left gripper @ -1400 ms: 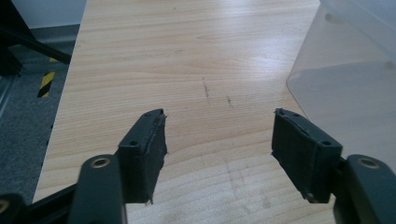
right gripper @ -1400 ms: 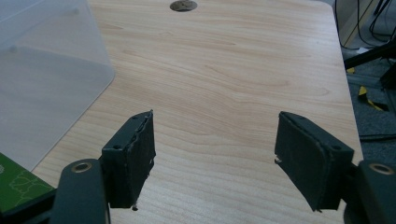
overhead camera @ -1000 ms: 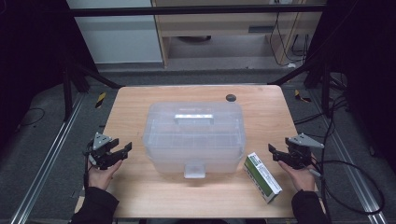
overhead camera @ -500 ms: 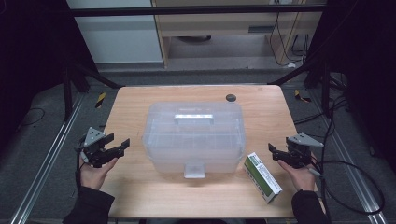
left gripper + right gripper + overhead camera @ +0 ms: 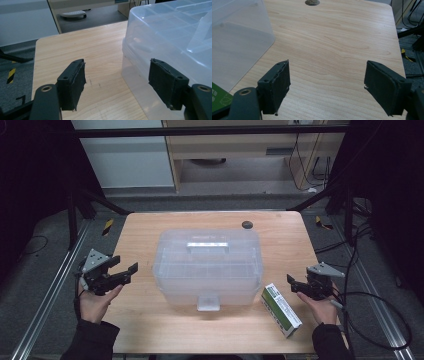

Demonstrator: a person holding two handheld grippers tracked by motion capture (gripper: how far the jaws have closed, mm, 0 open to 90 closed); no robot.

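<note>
A clear plastic storage box (image 5: 207,262) with a lid and a handle stands shut in the middle of the wooden table (image 5: 150,330). A green-and-white carton (image 5: 282,309) lies flat by its front right corner. My left gripper (image 5: 123,266) hovers off the table's left edge and points at the box. Its jaws have just been opening and hold nothing. In the left gripper view that gripper (image 5: 117,62) is open, with the box (image 5: 170,32) just beyond its right jaw. My right gripper (image 5: 295,284) rests beside the carton. Its jaws have also just been opening, over bare wood (image 5: 327,63).
A dark round grommet (image 5: 246,225) sits in the table's far side. In the right gripper view the box corner (image 5: 237,37) and a bit of the carton (image 5: 218,98) lie to the left. Metal rails and cables run along the floor on both sides.
My left hand has lifted its gripper and its jaws stand wider apart. The right hand, the box and the carton have stayed in place.
</note>
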